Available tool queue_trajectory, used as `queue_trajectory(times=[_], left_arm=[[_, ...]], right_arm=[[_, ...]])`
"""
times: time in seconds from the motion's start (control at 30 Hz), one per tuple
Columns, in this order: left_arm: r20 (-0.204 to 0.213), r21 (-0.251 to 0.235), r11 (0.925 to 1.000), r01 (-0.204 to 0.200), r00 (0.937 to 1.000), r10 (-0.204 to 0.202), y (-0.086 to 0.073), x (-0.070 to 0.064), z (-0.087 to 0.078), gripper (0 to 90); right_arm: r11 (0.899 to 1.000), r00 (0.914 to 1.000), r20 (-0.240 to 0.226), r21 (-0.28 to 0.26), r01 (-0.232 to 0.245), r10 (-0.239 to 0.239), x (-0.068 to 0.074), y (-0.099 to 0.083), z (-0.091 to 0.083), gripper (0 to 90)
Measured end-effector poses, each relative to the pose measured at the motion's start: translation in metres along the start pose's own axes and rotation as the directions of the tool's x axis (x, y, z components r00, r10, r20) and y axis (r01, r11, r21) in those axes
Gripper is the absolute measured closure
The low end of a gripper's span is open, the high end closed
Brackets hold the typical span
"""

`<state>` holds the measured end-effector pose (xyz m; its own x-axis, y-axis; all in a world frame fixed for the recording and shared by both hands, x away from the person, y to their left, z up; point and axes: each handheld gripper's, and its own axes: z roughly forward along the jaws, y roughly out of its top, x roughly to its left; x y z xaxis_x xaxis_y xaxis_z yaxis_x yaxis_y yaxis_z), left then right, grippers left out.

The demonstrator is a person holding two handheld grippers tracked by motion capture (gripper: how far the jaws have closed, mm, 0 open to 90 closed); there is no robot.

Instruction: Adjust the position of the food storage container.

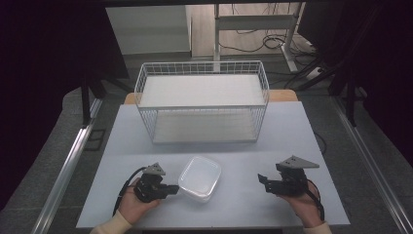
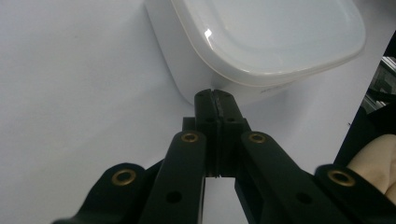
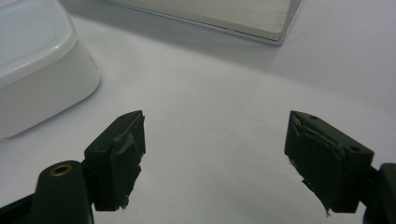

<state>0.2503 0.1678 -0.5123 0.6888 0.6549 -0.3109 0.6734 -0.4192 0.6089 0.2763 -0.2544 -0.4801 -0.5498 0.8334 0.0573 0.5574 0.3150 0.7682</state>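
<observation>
Just ahead of the left gripper (image 1: 174, 189), its jaws pressed together with nothing between them, a lidded white container (image 1: 199, 178) is seen on the desk (image 1: 292, 131), the tips touching or nearly touching its near wall. The right gripper (image 1: 263, 183) is held wide apart, with the container well off to its left. A wire basket (image 1: 202, 100) stands farther ahead. With one-sided contact from closed jaws, the container could be pushed or spun across the smooth desk rather than grasped.

A white wire basket (image 1: 202, 102) stands on the pale table (image 1: 292, 131), near its far edge.
</observation>
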Motion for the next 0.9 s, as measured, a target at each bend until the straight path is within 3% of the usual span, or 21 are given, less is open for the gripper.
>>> queue_trajectory(times=[0.57,0.77,0.9], left_arm=[[0.036,0.037,0.998,-0.051,0.9981,0.049,0.014,-0.013,0.019,90.0],[-0.003,-0.001,0.9999,0.011,0.9999,-0.011,0.014,0.002,0.012,90.0],[-0.012,0.009,0.9999,0.007,0.9999,-0.007,0.018,0.003,0.018,90.0]], right_arm=[[1.0,1.0,-0.004,-0.009,-0.005,0.005,0.0,0.001,-0.001,20.3],[1.0,1.0,-0.003,-0.01,-0.006,0.006,-0.001,0.001,-0.002,20.3],[1.0,1.0,-0.002,-0.007,-0.007,0.007,-0.001,0.001,-0.001,20.3]])
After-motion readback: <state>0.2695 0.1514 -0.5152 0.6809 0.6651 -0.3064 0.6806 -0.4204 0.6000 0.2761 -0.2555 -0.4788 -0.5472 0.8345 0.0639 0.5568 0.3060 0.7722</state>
